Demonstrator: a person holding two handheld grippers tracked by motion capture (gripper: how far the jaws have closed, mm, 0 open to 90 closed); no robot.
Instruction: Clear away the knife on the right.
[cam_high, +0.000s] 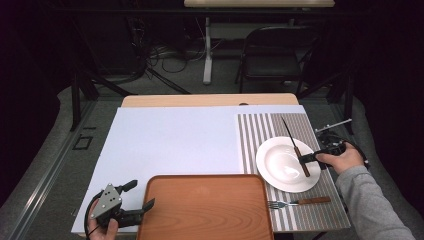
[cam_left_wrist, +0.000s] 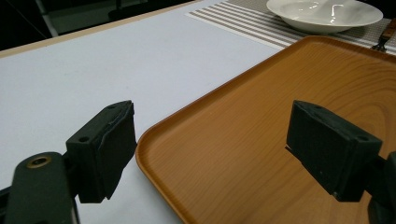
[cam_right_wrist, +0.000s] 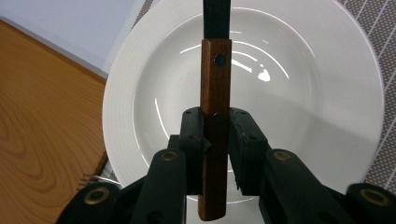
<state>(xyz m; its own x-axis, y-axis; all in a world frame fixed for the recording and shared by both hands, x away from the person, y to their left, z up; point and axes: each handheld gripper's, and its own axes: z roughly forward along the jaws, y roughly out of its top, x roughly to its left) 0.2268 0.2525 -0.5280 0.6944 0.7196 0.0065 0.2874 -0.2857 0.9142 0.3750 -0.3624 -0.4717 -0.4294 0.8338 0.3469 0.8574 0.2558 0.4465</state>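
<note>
A knife (cam_high: 296, 147) with a wooden handle (cam_right_wrist: 215, 116) and dark blade hangs over the white plate (cam_high: 280, 167), held by my right gripper (cam_high: 306, 159), whose jaws are shut on the handle (cam_right_wrist: 215, 140). The plate (cam_right_wrist: 327, 93) lies on a striped placemat (cam_high: 260, 135). A fork (cam_high: 299, 202) with a wooden handle lies on the mat in front of the plate. My left gripper (cam_high: 139, 195) stands open at the near left corner of the wooden tray (cam_high: 205, 210); in its own view the jaws straddle the tray's rim (cam_left_wrist: 154, 149) with nothing between them.
A white board (cam_high: 170, 140) covers the table's left and middle. The table's back edge (cam_high: 210, 100) is bare wood. Beyond it stand a black folding chair (cam_high: 275, 55) and cables on the floor.
</note>
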